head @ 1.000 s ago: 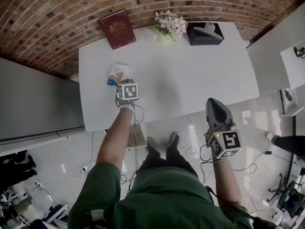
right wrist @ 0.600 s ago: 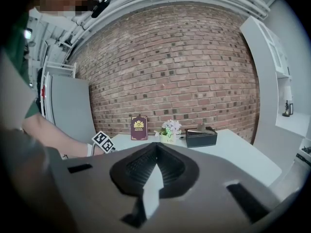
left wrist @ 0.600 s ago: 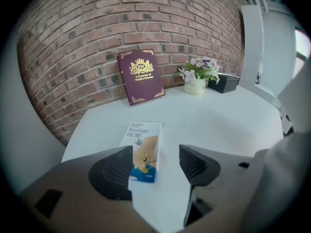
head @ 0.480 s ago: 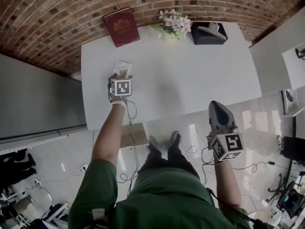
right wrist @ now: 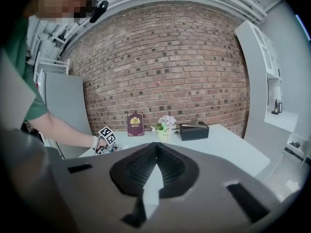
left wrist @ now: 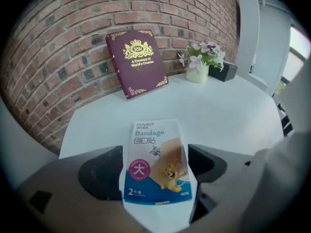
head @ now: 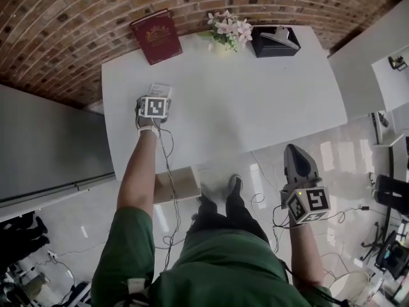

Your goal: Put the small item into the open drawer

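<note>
**Left gripper** (head: 155,97): positioned over the left part of the white table (head: 255,94), pointing steeply down. The jaws have just been opening and now stand wide apart. A bandage packet (left wrist: 155,154) lies flat on the table between them. Neither pad presses on it.

**Right gripper** (head: 296,152): held off the table, beyond its near edge on the right, above the tiled floor (head: 358,139). The right gripper view shows the jaws together, tips meeting, with nothing between them.

**Task item:** the bandage packet rests on the tabletop close to the left edge. Its printed face is up, and it sits nearer than the book.

**Other items on the table:**
- A dark red book (head: 156,37) leans against the brick wall (head: 77,11) at the far left.
- A pot of pink and white flowers (head: 227,29) stands to the right of the book.
- A black tissue box (head: 275,42) stands just right of the flowers.

**Below the table:** a pale wooden panel (head: 182,184) shows under the near edge, left of the person's feet. Whether this is the drawer cannot be told.
</note>
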`<move>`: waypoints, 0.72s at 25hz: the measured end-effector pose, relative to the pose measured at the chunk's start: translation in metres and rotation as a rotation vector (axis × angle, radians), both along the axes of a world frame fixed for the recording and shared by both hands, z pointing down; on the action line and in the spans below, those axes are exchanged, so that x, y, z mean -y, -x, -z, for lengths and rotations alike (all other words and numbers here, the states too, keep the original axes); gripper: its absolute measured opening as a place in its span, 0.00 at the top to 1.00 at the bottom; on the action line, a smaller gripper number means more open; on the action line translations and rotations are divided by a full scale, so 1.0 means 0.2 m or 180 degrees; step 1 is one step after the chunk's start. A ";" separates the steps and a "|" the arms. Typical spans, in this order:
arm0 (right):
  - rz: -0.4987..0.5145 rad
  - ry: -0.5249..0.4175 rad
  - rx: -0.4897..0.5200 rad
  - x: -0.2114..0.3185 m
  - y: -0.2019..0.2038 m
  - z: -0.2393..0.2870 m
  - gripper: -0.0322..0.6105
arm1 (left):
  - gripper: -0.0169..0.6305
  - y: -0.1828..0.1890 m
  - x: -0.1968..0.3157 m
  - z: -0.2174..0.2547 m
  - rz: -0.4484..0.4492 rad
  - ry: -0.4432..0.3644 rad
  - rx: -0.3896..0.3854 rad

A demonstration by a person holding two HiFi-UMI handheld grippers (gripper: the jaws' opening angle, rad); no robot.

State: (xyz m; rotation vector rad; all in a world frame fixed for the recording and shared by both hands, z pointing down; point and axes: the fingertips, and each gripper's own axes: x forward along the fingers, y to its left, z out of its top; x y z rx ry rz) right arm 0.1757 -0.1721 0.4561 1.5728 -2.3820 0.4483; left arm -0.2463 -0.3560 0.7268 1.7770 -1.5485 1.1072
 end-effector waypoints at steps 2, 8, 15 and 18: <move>-0.0047 0.0026 0.0037 -0.02 0.00 -0.01 0.95 | 0.38 0.01 -0.01 -0.04 -0.0028 0.0127 -0.0032; 0.0000 -0.0008 -0.0317 -0.09 0.03 -0.03 0.95 | 0.38 -0.01 -0.04 -0.04 -0.0037 0.0205 -0.0149; -0.0017 0.0015 -0.0225 -0.14 0.07 -0.03 0.95 | 0.38 -0.04 -0.16 -0.06 0.0167 0.0221 -0.0450; -0.0010 0.0002 -0.0158 -0.16 0.09 -0.02 0.95 | 0.38 -0.04 -0.13 0.01 0.0100 -0.0095 -0.0456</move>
